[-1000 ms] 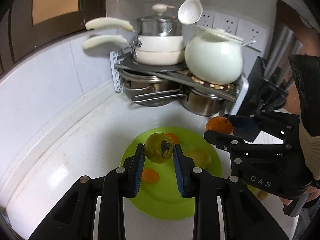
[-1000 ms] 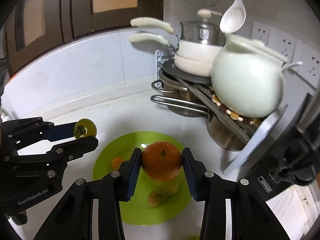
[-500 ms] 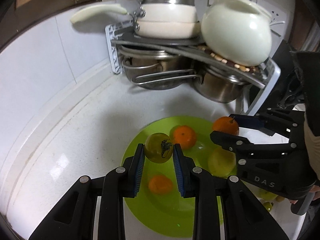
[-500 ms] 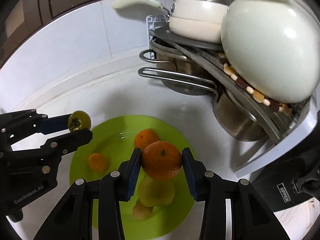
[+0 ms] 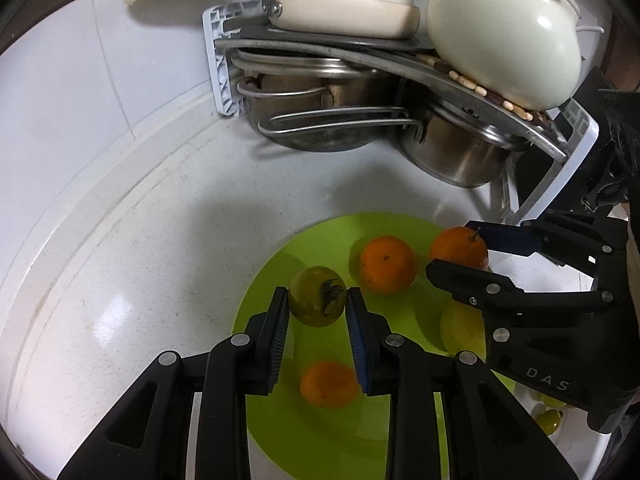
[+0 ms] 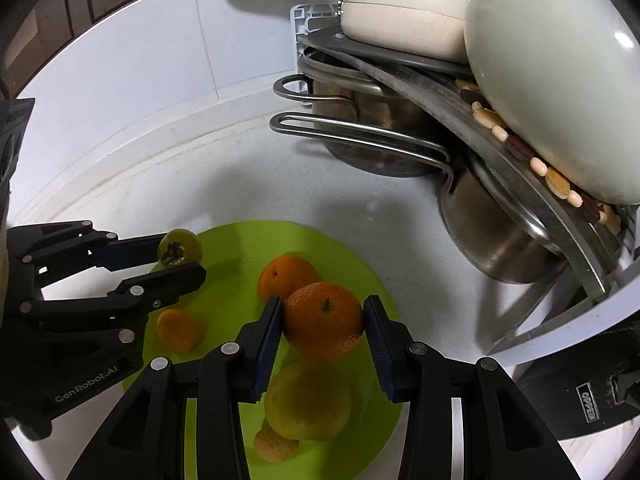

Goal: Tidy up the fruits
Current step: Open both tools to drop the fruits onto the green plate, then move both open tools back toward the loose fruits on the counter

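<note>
My left gripper (image 5: pixel 318 304) is shut on a yellow-green persimmon (image 5: pixel 312 294), held just above the left part of the green plate (image 5: pixel 276 440); it also shows in the right wrist view (image 6: pixel 176 258). My right gripper (image 6: pixel 322 320) is shut on an orange mandarin (image 6: pixel 322 320) above the plate (image 6: pixel 224 264); it also shows in the left wrist view (image 5: pixel 460 254). On the plate lie a mandarin (image 5: pixel 386 264), a small orange fruit (image 5: pixel 326 384) and a yellow fruit (image 6: pixel 308 400).
A dish rack (image 5: pixel 224 60) with steel pots (image 5: pixel 452 156), cream pans and a white ceramic pot (image 5: pixel 504 36) stands at the back right. White tiled wall runs along the left. Small green fruits (image 5: pixel 550 420) lie on the counter right of the plate.
Both grippers have moved down and closer to the plate, each still holding its fruit. The rack now fills more of the top.
</note>
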### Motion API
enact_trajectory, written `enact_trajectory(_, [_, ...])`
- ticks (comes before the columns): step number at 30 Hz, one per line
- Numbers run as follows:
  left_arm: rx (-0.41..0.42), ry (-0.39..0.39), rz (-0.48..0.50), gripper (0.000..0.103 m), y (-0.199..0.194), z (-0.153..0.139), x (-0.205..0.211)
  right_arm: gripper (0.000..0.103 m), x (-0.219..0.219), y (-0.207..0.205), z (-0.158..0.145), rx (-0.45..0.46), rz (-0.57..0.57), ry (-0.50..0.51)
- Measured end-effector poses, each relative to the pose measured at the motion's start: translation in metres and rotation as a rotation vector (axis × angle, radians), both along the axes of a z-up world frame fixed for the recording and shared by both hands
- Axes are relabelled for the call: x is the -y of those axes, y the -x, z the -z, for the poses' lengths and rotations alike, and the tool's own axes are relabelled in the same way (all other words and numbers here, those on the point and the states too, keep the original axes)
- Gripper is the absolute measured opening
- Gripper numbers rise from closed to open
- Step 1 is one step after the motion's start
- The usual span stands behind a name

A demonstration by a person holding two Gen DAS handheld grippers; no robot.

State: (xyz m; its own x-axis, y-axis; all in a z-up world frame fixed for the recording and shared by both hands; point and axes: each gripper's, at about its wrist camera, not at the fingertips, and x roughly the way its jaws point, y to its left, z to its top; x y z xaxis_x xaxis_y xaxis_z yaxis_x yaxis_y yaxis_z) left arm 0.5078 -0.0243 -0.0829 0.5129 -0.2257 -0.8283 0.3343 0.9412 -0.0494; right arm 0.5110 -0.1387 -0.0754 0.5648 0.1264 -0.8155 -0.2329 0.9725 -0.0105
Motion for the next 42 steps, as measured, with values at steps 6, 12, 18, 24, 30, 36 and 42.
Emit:
enact_trajectory(6, [0.006, -0.001, -0.015, 0.035, 0.001, -0.001, -0.003, 0.043, 0.0, 0.001, 0.001, -0.002, 0.007, -0.011])
enact_trajectory(12, [0.043, -0.015, -0.047, 0.051, 0.012, -0.012, -0.009, 0.047, -0.001, 0.013, -0.01, 0.039, 0.004, 0.002])
enact_trajectory(18, [0.093, 0.01, -0.081, 0.065, 0.034, -0.033, -0.017, 0.049, -0.001, 0.038, -0.03, 0.095, 0.01, 0.0])
enact_trajectory(24, [0.18, 0.012, -0.088, 0.073, 0.073, -0.06, -0.016, 0.054, 0.002, 0.076, -0.061, 0.19, 0.024, -0.001])
enact_trajectory(30, [0.242, 0.049, -0.082, 0.082, 0.114, -0.085, -0.015, 0.059, 0.007, 0.122, -0.09, 0.291, 0.046, -0.014])
enact_trajectory(36, [0.295, 0.069, -0.076, 0.084, 0.153, -0.103, -0.01, 0.065, 0.014, 0.165, -0.106, 0.375, 0.077, -0.006])
enact_trajectory(42, [0.334, 0.09, -0.057, 0.088, 0.191, -0.114, -0.005, 0.069, 0.024, 0.206, -0.114, 0.428, 0.112, 0.006])
